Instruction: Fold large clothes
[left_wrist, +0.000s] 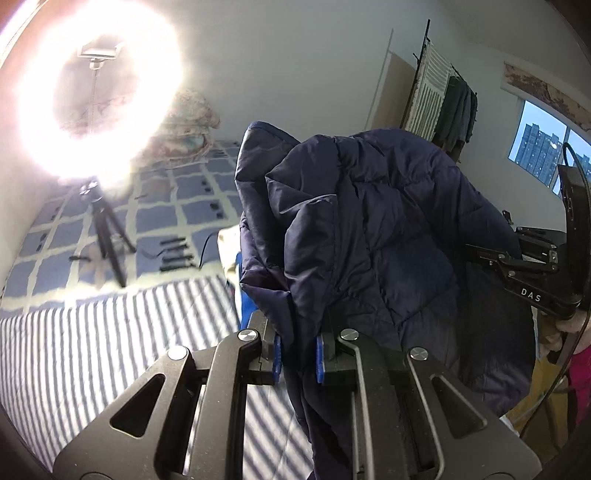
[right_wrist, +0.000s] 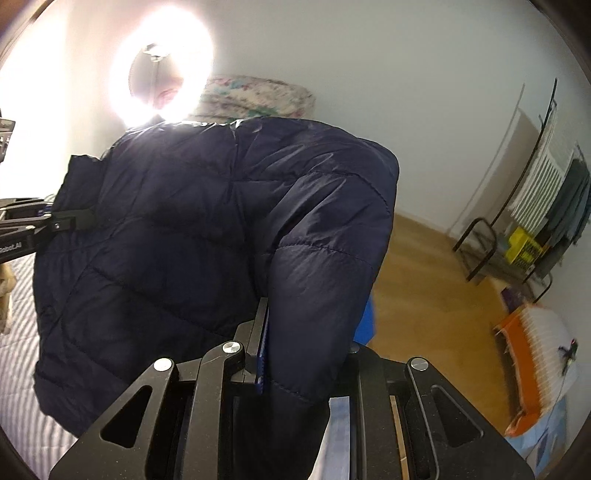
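Note:
A dark navy quilted puffer jacket (left_wrist: 369, 229) hangs lifted above the striped bed. My left gripper (left_wrist: 298, 354) is shut on a fold of its fabric, which runs between the blue pads (left_wrist: 277, 354). In the right wrist view the same jacket (right_wrist: 207, 229) fills the middle, and my right gripper (right_wrist: 303, 354) is shut on a padded part of it; only its left blue pad (right_wrist: 261, 362) shows, the other finger is covered by cloth. Each gripper appears in the other's view: the right one (left_wrist: 491, 258) at the jacket's right edge, the left one (right_wrist: 74, 221) at its left edge.
A bright ring light on a tripod (left_wrist: 107, 240) stands on the bed with the blue checked sheet (left_wrist: 192, 206). Folded quilts (right_wrist: 258, 96) lie by the wall. A clothes rack (left_wrist: 443, 99) stands at the right, with wooden floor (right_wrist: 424, 288) and an orange-and-white thing (right_wrist: 532, 350) beside the bed.

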